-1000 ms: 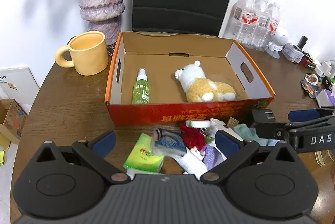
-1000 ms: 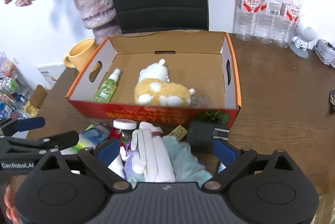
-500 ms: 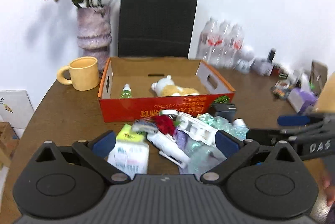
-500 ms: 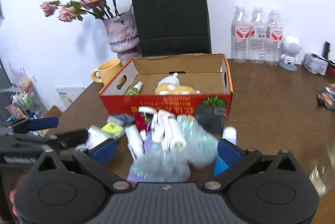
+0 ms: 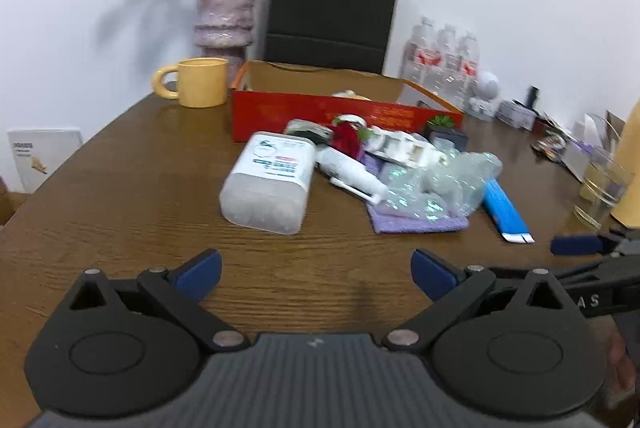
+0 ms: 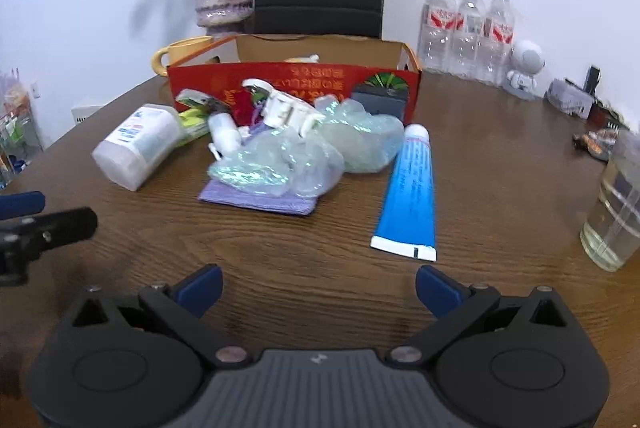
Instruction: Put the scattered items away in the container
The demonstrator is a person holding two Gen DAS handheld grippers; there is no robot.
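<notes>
An open red cardboard box (image 5: pixel 320 110) (image 6: pixel 292 84) stands mid-table with a plush toy's top (image 5: pixel 348 93) showing inside. In front of it lies a pile: a clear wipes tub (image 5: pixel 266 184) (image 6: pixel 136 144), a white tube (image 5: pixel 352 174), a crumpled clear bag (image 6: pixel 304 152) on a purple cloth (image 6: pixel 256 200), a white plastic holder (image 6: pixel 288 110), a blue toothpaste tube (image 6: pixel 412 194) (image 5: pixel 506 212). My left gripper (image 5: pixel 316 272) and right gripper (image 6: pixel 318 286) are both open and empty, low over bare table, well short of the pile.
A yellow mug (image 5: pixel 198 82), a flower vase (image 5: pixel 224 16) and a black paper bag (image 5: pixel 332 12) stand behind the box. Water bottles (image 6: pixel 466 34) are at the back right. A glass of liquid (image 6: pixel 614 216) stands near the right edge.
Both grippers have pulled back and down from above the box to low over the table's near side. The pile now lies ahead of them.
</notes>
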